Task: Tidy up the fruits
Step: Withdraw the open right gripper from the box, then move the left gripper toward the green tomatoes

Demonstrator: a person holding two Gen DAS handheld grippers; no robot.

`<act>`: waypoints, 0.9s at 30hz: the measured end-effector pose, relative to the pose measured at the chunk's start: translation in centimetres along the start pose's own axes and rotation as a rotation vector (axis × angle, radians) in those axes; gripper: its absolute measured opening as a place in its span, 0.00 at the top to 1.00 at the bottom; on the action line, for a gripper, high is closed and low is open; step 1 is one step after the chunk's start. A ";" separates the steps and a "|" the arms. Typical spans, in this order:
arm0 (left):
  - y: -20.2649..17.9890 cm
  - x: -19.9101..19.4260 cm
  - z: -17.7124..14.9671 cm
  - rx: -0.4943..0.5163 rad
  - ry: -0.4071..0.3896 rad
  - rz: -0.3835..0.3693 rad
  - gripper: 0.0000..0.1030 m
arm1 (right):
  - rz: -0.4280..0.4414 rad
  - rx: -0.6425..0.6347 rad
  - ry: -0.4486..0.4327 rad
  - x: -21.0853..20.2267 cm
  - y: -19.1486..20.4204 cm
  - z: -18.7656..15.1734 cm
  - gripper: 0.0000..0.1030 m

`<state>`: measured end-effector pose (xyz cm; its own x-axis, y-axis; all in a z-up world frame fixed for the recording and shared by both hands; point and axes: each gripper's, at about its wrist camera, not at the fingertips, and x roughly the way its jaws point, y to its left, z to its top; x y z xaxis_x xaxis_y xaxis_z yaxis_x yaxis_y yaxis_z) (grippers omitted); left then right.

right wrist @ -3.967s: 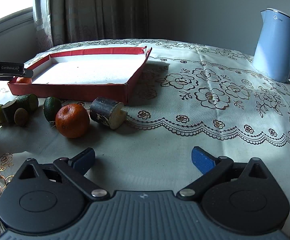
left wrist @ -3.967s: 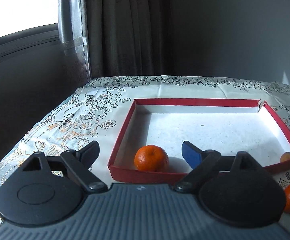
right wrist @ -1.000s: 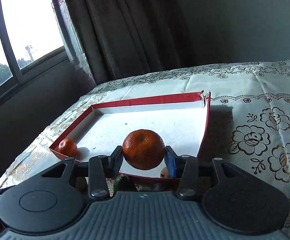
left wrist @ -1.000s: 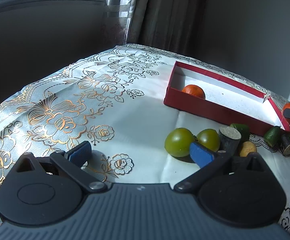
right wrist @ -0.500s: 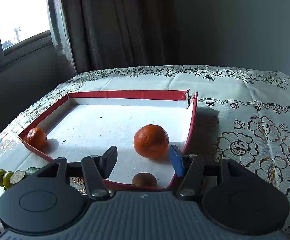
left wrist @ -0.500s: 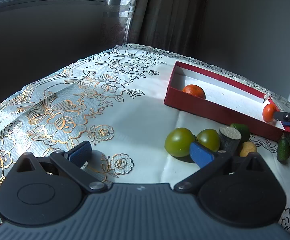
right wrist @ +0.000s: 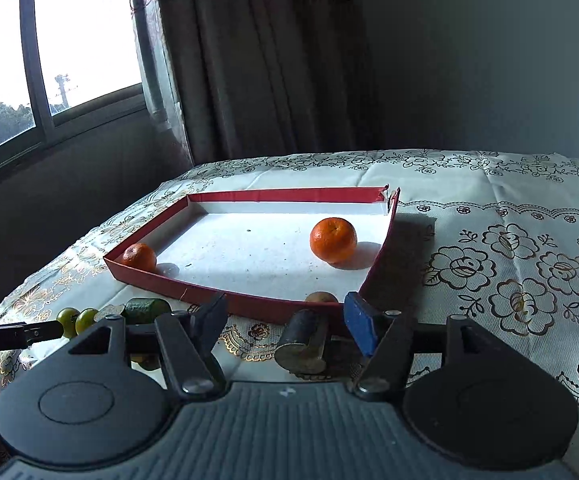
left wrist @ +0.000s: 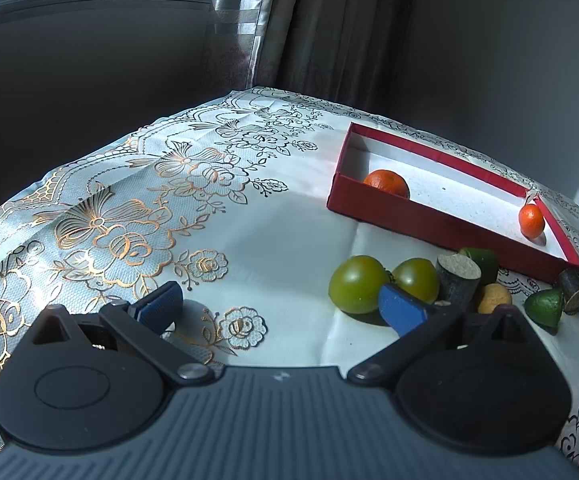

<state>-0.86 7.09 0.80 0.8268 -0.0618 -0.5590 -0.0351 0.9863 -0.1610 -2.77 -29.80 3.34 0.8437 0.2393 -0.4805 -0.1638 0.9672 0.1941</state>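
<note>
Right wrist view shows the right hand-held gripper (right wrist: 285, 318) with its jaws just opened and nothing between them; the mandarin (right wrist: 333, 239) it carried now sits inside the red tray (right wrist: 249, 307), near the right wall, ahead of the jaws. A second mandarin (right wrist: 139, 257) lies in the tray's left corner. Just below the jaws a dark cut cylinder (right wrist: 303, 346) rests on the worktop (right wrist: 489, 248), its long axis pointing toward the camera, so this hand is nearer to it. Left wrist view shows the left hand-held gripper (left wrist: 281, 306) spread wide and empty, with two green fruits (left wrist: 359, 284) just ahead of its right finger; the right view catches them only small and far left.
</note>
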 end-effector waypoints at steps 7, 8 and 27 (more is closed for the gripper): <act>-0.9 -0.2 -0.2 0.058 0.001 -0.039 0.00 | -0.143 0.005 0.027 -0.6 -0.8 -2.6 0.23; -1.1 -0.3 -0.2 0.072 -0.002 -0.042 0.00 | -0.149 0.010 0.036 -0.5 -1.1 -2.8 0.23; -4.8 0.6 -0.3 0.282 0.020 0.054 0.00 | -0.129 0.072 0.094 0.4 -2.1 -3.1 0.14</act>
<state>-0.33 2.29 0.95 0.8166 -0.0079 -0.5771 0.0809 0.9916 0.1008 -3.71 -31.48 0.08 0.8036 0.1242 -0.5821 -0.0179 0.9826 0.1848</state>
